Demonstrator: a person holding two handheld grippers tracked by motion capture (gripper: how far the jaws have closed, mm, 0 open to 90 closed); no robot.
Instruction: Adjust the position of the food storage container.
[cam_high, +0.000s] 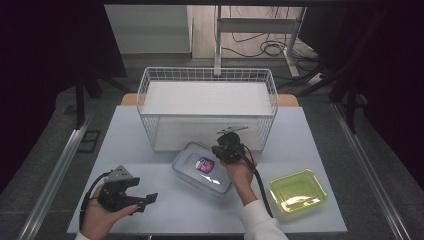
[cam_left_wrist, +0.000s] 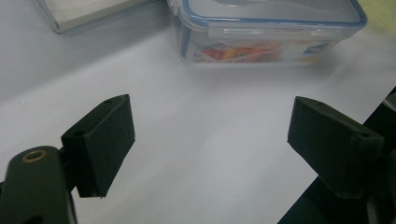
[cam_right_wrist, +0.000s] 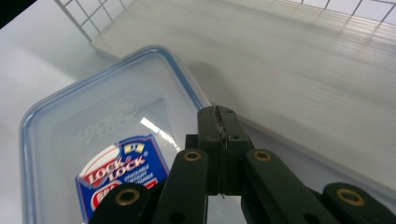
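Left gripper (cam_high: 142, 200) rests low near the table's (cam_high: 310, 135) front edge, jaws spread wide with nothing between them; you seem to park it clear. Centre: lidded food box (cam_high: 202, 170) sits just before the wire basket (cam_high: 207, 75). Your right gripper (cam_high: 226, 149), jaws clenched together and empty, hovers at the box's far corner, probably to press or nudge the lid. Rightmost, a yellow tray (cam_high: 298, 191) waits untouched.

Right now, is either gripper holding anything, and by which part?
Nothing is held. The right gripper is shut empty over the food container's lid; the left gripper is open.
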